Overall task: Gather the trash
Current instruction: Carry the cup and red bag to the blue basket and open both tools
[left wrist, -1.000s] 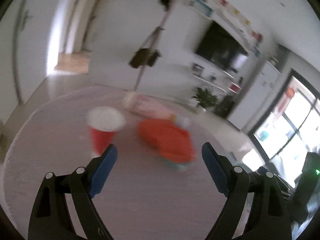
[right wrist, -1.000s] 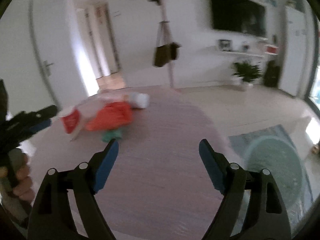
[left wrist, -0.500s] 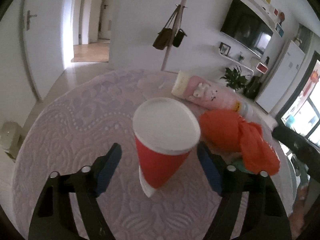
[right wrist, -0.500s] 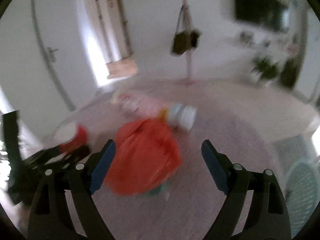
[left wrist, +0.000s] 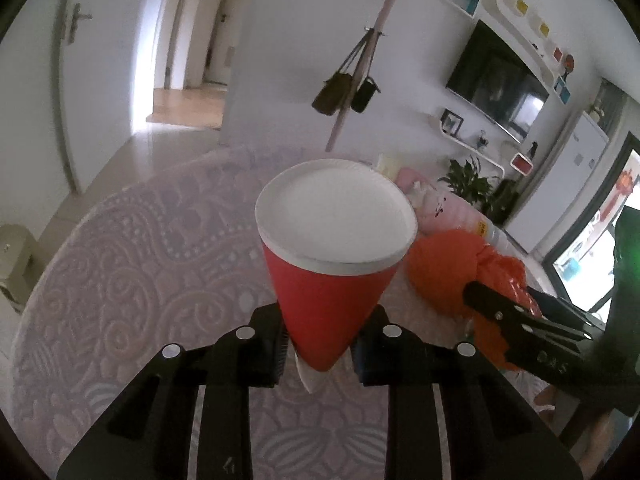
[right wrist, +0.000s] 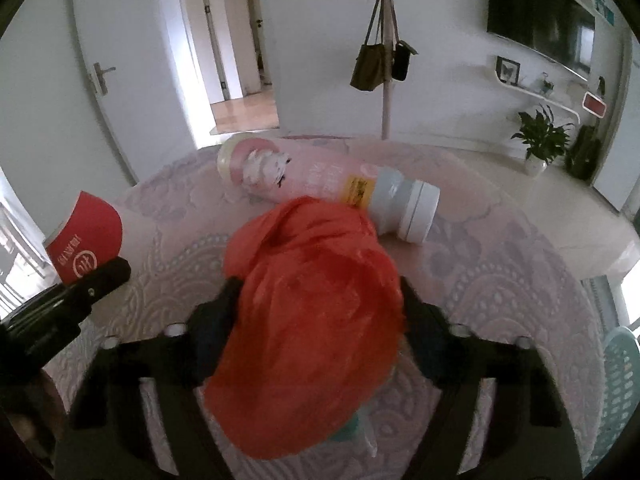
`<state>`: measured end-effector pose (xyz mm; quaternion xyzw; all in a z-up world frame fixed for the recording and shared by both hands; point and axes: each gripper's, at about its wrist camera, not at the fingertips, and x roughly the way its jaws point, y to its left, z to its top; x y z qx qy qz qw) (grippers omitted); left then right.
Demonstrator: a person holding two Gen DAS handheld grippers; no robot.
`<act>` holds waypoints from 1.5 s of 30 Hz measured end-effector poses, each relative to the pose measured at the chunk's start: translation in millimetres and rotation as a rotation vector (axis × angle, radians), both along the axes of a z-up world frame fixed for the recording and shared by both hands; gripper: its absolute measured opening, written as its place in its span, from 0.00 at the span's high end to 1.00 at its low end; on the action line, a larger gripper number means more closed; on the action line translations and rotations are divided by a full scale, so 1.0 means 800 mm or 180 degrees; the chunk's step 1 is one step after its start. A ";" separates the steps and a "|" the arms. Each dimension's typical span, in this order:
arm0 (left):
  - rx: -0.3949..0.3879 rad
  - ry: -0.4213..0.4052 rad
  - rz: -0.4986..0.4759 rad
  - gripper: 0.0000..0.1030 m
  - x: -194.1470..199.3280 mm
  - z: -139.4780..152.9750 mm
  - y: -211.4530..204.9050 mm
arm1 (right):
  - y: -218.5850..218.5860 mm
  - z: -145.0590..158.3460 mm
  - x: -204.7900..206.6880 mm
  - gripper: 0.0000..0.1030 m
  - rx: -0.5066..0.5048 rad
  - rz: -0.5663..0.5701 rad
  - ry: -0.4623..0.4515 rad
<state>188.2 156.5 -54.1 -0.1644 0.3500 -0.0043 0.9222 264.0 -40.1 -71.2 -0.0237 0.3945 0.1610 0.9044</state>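
Observation:
A red paper cup [left wrist: 332,268] with a white inside stands upright on the round table, and my left gripper [left wrist: 320,344] is shut on its lower part. A white paper scrap [left wrist: 310,380] sticks out under the cup. A crumpled orange plastic bag [right wrist: 312,312] fills the gap of my right gripper [right wrist: 320,312]. Its jaws are closing, and both pads touch the bag's sides. Something teal [right wrist: 354,426] peeks out beneath the bag. Behind it lies a pink bottle [right wrist: 308,178] on its side. The right wrist view shows the cup [right wrist: 86,236] at far left.
The table [left wrist: 120,280] wears a lilac patterned cloth. A coat stand with hanging bags [right wrist: 382,60] rises behind it. A potted plant [right wrist: 540,136] stands by the far wall, and a teal basket [right wrist: 618,380] sits on the floor at right.
My left gripper moved in around the red cup and shut on it. My right gripper came forward over the orange bag, and its jaws narrowed onto it.

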 end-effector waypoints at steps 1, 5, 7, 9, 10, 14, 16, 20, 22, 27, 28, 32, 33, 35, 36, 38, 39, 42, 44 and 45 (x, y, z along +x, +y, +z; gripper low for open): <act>-0.0005 -0.0005 -0.0005 0.77 0.000 0.000 -0.001 | 0.000 0.000 0.000 0.48 0.0009 0.0005 -0.0001; -0.0026 -0.0052 -0.0005 0.77 -0.004 0.002 0.002 | -0.006 0.004 -0.005 0.75 0.0078 -0.0021 -0.0080; -0.0038 -0.0080 -0.0016 0.77 -0.007 0.002 0.001 | -0.010 0.006 -0.007 0.77 0.0143 -0.0021 -0.0084; -0.0036 -0.0097 -0.0018 0.77 -0.009 0.001 0.001 | -0.014 0.008 -0.012 0.78 0.0206 -0.0006 -0.0105; -0.0046 -0.0116 -0.0020 0.77 -0.010 0.002 0.001 | -0.017 0.011 -0.015 0.78 0.0234 0.0001 -0.0128; -0.0102 -0.0233 -0.0098 0.77 -0.014 0.007 0.001 | -0.030 0.030 -0.034 0.79 0.0386 0.0016 -0.0296; -0.0116 -0.0293 -0.0157 0.77 -0.018 0.010 -0.003 | -0.039 0.046 -0.047 0.79 0.0459 0.0001 -0.0428; -0.0179 -0.0428 -0.0332 0.77 -0.029 0.026 -0.018 | -0.066 0.076 -0.077 0.79 0.0557 -0.0085 -0.0674; -0.0207 -0.0480 -0.0442 0.77 -0.038 0.034 -0.029 | -0.082 0.087 -0.091 0.79 0.0605 -0.0140 -0.0755; -0.0212 -0.0560 -0.0750 0.77 -0.064 0.058 -0.080 | -0.134 0.108 -0.136 0.79 0.0533 -0.0415 -0.1029; -0.0216 -0.0575 -0.0816 0.77 -0.068 0.062 -0.090 | -0.149 0.110 -0.146 0.79 0.0542 -0.0474 -0.1057; -0.0207 -0.0637 -0.1102 0.77 -0.080 0.077 -0.146 | -0.211 0.116 -0.176 0.79 0.0634 -0.0725 -0.1091; -0.0207 -0.0639 -0.1176 0.77 -0.082 0.080 -0.162 | -0.220 0.117 -0.180 0.79 0.0621 -0.0776 -0.1104; -0.0208 -0.0635 -0.1310 0.77 -0.083 0.083 -0.190 | -0.249 0.119 -0.195 0.79 0.0524 -0.0965 -0.1146; -0.0205 -0.0633 -0.1371 0.77 -0.083 0.085 -0.204 | -0.262 0.119 -0.202 0.79 0.0505 -0.1031 -0.1164; -0.0214 -0.0624 -0.1496 0.77 -0.084 0.088 -0.236 | -0.296 0.119 -0.219 0.79 0.0521 -0.1181 -0.1188; -0.0230 -0.0606 -0.1560 0.77 -0.083 0.088 -0.251 | -0.309 0.118 -0.223 0.79 0.0514 -0.1251 -0.1193; -0.0263 -0.0521 -0.1750 0.77 -0.078 0.086 -0.299 | -0.352 0.111 -0.238 0.79 0.0505 -0.1525 -0.1175; -0.0274 -0.0453 -0.1893 0.77 -0.072 0.082 -0.335 | -0.385 0.103 -0.245 0.79 0.0543 -0.1722 -0.1115; -0.0277 -0.0430 -0.1940 0.77 -0.069 0.080 -0.348 | -0.398 0.099 -0.245 0.79 0.0540 -0.1812 -0.1085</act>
